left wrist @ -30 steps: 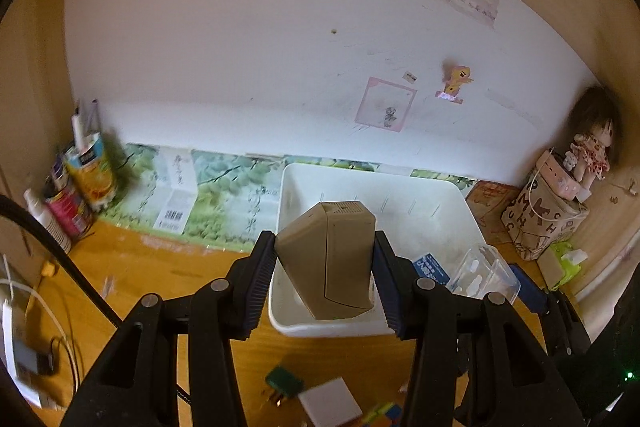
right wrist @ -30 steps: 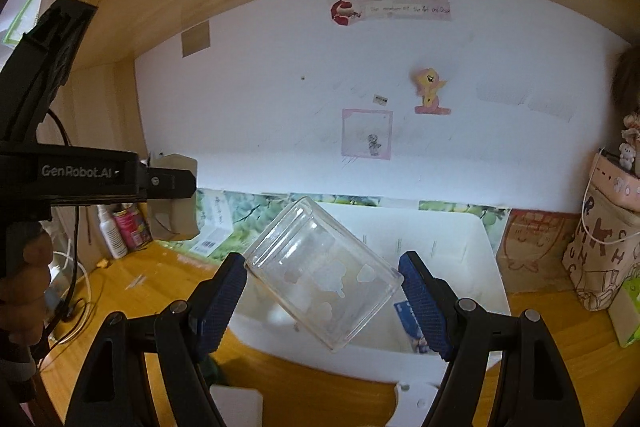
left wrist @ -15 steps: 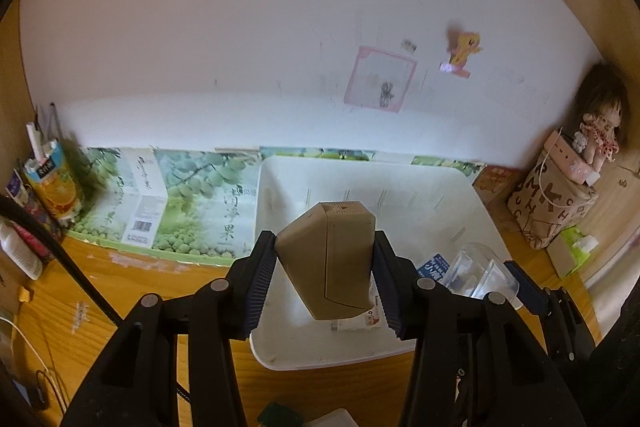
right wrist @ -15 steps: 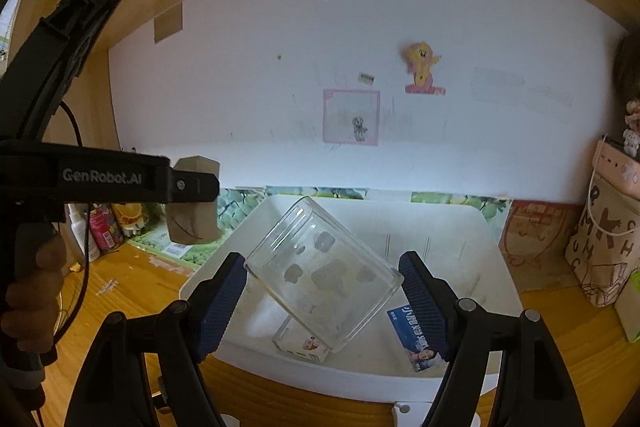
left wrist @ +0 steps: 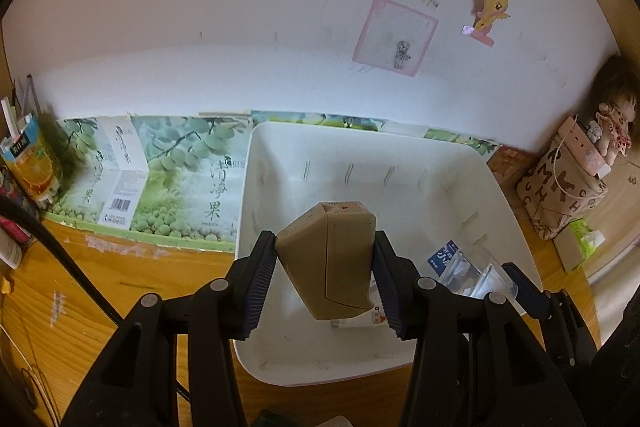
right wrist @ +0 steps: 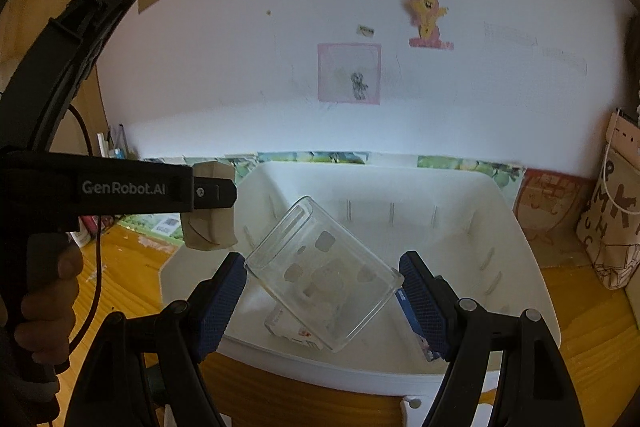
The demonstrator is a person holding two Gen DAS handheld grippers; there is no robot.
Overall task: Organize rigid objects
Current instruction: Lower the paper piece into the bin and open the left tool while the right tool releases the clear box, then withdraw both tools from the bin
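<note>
1. Left gripper [left wrist: 326, 269] – jaws have just been opening, yet the tan box [left wrist: 330, 259] sits between its pads, above the white bin [left wrist: 496, 187].
2. Right gripper [right wrist: 322, 291] clamps a clear plastic container [right wrist: 320, 275], tilted, over the same bin – a blue-labelled packet [left wrist: 442, 257] lies inside.

Both hand-held grippers [left wrist: 326, 277] [right wrist: 322, 301] partly spread

Two pieces over my white bin [left wrist: 496, 187].
I see a tan angular box [left wrist: 328, 263] tilted above it, and a clear plastic container [right wrist: 324, 275] canted diagonally over cards lying inside.
</note>
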